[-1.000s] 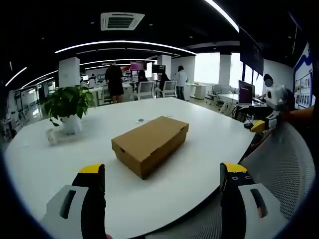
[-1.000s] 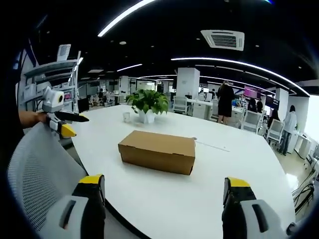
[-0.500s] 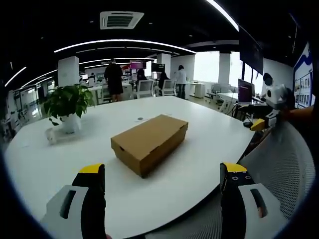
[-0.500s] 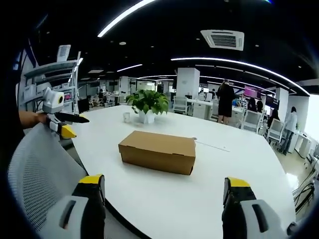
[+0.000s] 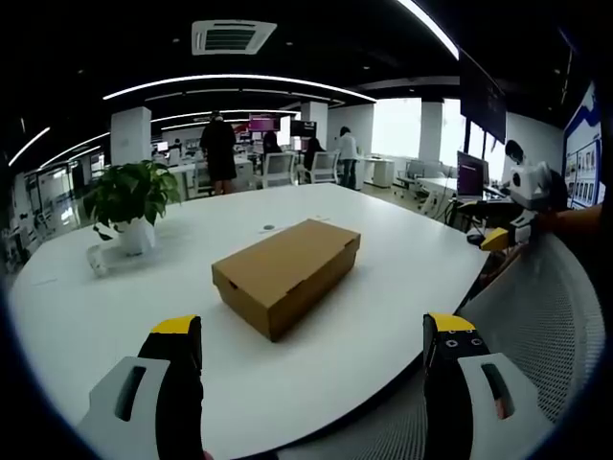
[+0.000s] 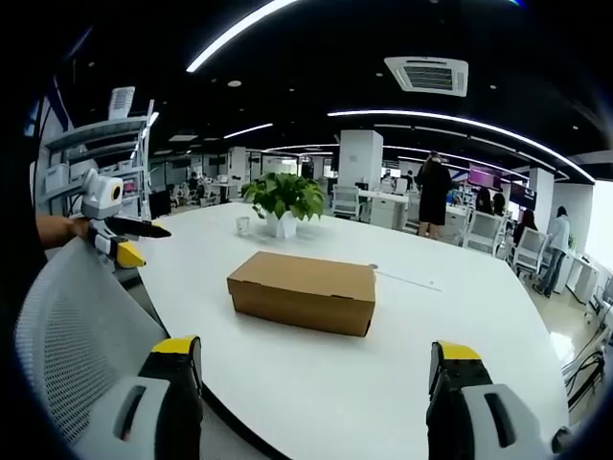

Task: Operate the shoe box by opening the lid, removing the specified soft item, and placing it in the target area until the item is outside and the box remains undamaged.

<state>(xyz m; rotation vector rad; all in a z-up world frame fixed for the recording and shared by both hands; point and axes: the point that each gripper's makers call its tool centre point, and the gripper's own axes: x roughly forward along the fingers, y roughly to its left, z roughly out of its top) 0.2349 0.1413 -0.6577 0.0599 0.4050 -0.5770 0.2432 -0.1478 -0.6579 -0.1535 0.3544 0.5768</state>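
The round white tabletop (image 5: pixel 383 316) carries a closed brown cardboard shoe box (image 5: pixel 285 274) mid-surface, well apart from both hand-held grippers (image 5: pixel 311 359) (image 6: pixel 316 369), whose jaws stand wide apart near the table edge.

Both views are bright and sharp at the middle. Ceiling light strips (image 5: pixel 239 84) and the windows (image 5: pixel 397 129) light the white table (image 6: pixel 316 374), which shows mild glare; fisheye bending curves the edges, soft shadows.
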